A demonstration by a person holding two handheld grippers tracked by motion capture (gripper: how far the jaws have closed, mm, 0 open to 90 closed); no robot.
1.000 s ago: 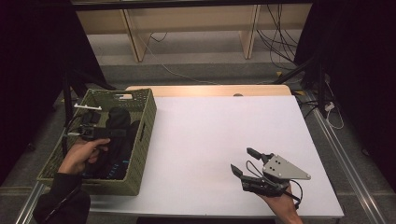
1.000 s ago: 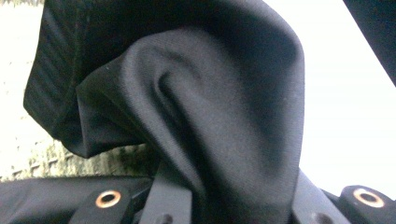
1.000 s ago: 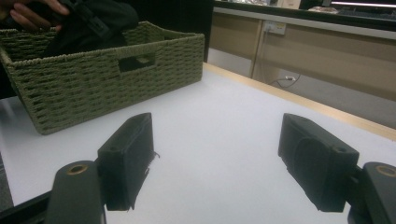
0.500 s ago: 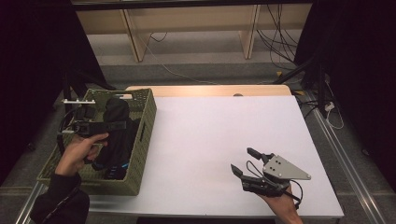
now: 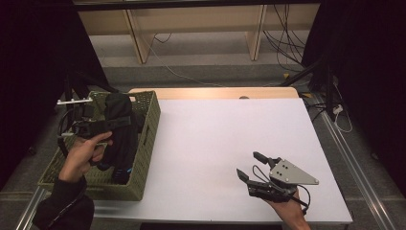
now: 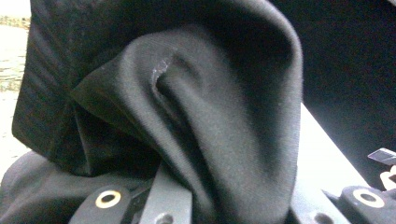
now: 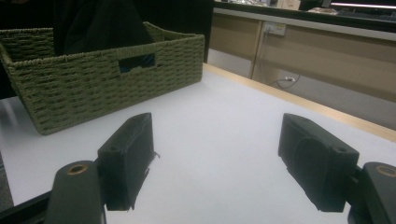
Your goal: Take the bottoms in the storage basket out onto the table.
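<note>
Evidently the work in hand is getting the black garment (image 5: 119,134) out of the green woven basket (image 5: 146,143) at the left edge of the white table (image 5: 215,139). The left gripper (image 5: 98,125) has its jaws pinched on a fold of that cloth; in the left gripper view the dark fabric (image 6: 196,116) bunches right up against the jaws and drapes over them, which fits a firm grip near the top of the bundle. Held high like that, the garment hangs down in a long column, its lower part inside the basket, so I'd judge it only partly lifted clear. Grabbing one fold rather than the whole heap probably lets the rest unfurl under its own weight as it comes up.

Meanwhile the right gripper (image 5: 250,166) rests low at the near right of the table, well apart from the basket, jaws spread wide with nothing between them. Its own view looks across bare tabletop toward the basket's side wall (image 7: 107,79), with the dark cloth rising above the rim. It seems parked there to take the garment or help spread it once it reaches the open surface.
</note>
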